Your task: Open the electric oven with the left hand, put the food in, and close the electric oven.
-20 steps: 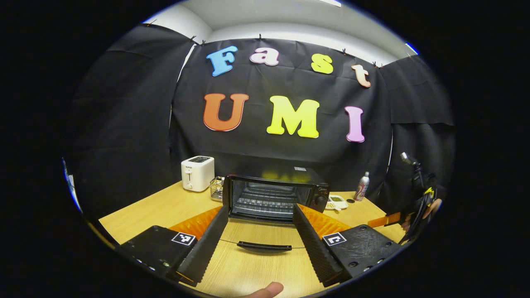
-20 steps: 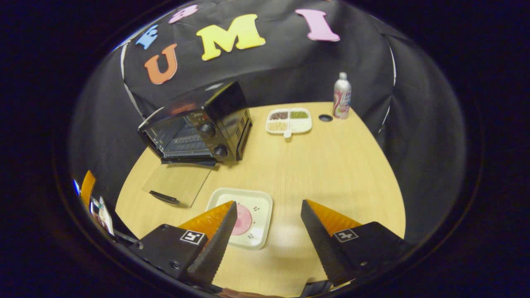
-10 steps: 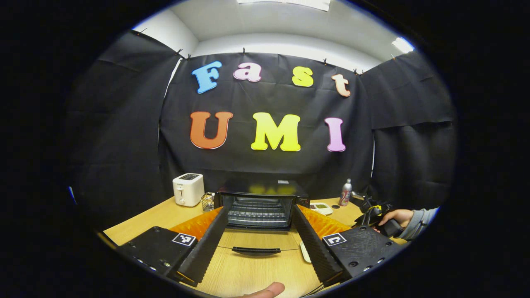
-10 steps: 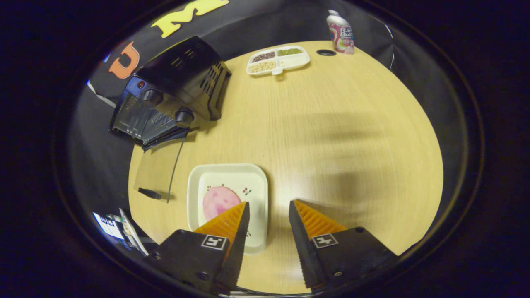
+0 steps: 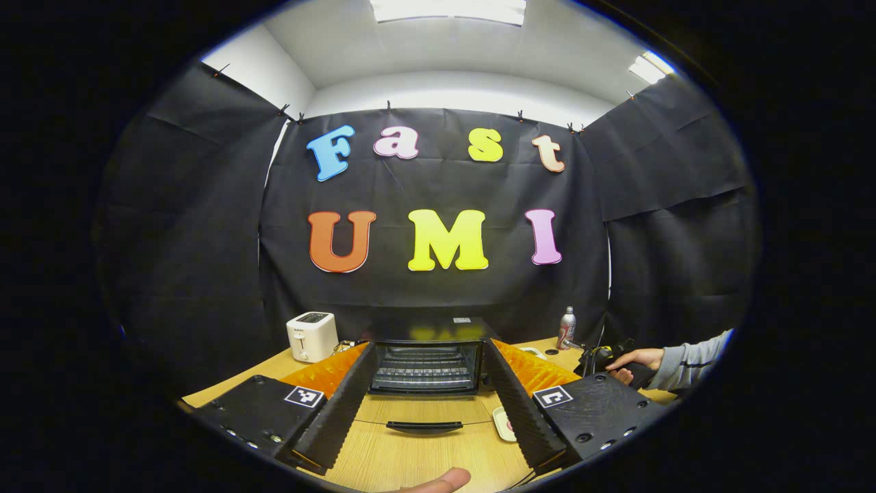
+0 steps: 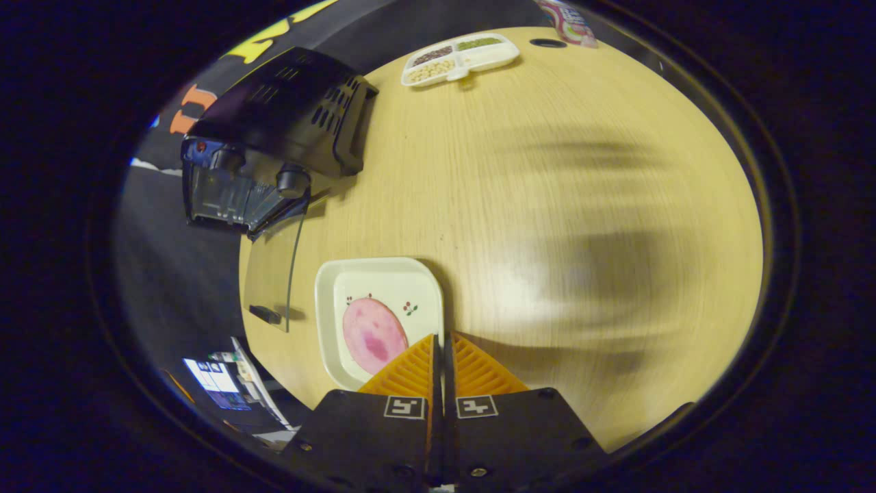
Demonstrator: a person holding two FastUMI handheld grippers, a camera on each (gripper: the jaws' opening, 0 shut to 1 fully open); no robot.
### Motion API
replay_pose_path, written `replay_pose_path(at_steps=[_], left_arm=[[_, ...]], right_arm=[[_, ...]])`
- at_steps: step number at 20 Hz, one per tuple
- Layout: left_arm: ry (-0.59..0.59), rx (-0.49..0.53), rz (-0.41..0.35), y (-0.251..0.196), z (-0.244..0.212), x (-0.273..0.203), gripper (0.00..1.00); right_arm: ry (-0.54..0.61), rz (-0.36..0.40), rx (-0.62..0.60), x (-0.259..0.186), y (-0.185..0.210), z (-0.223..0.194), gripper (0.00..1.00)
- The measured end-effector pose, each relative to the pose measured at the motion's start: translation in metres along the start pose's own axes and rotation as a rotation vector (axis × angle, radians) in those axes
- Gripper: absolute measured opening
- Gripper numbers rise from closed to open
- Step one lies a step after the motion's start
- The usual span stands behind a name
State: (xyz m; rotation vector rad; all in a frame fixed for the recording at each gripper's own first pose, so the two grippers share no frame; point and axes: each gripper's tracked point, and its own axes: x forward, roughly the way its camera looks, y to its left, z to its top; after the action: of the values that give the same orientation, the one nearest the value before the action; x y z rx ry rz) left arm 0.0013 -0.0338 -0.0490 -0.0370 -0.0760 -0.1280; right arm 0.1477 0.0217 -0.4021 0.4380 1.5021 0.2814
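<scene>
right gripper view is showing the light wooden table (image 6: 547,205), the black electric oven (image 6: 274,137) with its glass door (image 6: 270,270) lying open, and the white square plate (image 6: 373,291) carrying a pink round slice of food (image 6: 373,335). right gripper (image 6: 441,349) is pinching the plate's rim; left gripper (image 5: 428,390) is hanging spread apart before the oven.

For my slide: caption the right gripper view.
Right claw shut on plate rim, oven door open.
</scene>
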Motion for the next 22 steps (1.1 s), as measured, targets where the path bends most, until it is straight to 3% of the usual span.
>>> replay_pose_path(at_steps=[8, 16, 17, 18, 22], left_arm=[[0.006, 0.010, 0.019, 0.009, 0.004, -0.007, 0.95], [0.026, 0.005, 0.056, 0.030, 0.000, -0.032, 0.95], [0.022, 0.005, 0.058, 0.033, 0.002, -0.036, 0.84], [0.019, 0.006, 0.065, 0.038, 0.002, -0.039, 0.95], [0.053, 0.012, 0.105, 0.059, -0.006, -0.050, 0.95]], right_arm=[[-0.018, 0.150, 0.123, -0.007, 0.001, -0.011, 0.02], [-0.104, 0.176, 0.094, -0.045, 0.022, -0.030, 0.04], [-0.111, 0.175, 0.086, -0.051, 0.027, -0.033, 0.02], [-0.117, 0.173, 0.080, -0.056, 0.034, -0.037, 0.02], [-0.116, 0.175, 0.044, -0.063, 0.068, -0.050, 0.04]])
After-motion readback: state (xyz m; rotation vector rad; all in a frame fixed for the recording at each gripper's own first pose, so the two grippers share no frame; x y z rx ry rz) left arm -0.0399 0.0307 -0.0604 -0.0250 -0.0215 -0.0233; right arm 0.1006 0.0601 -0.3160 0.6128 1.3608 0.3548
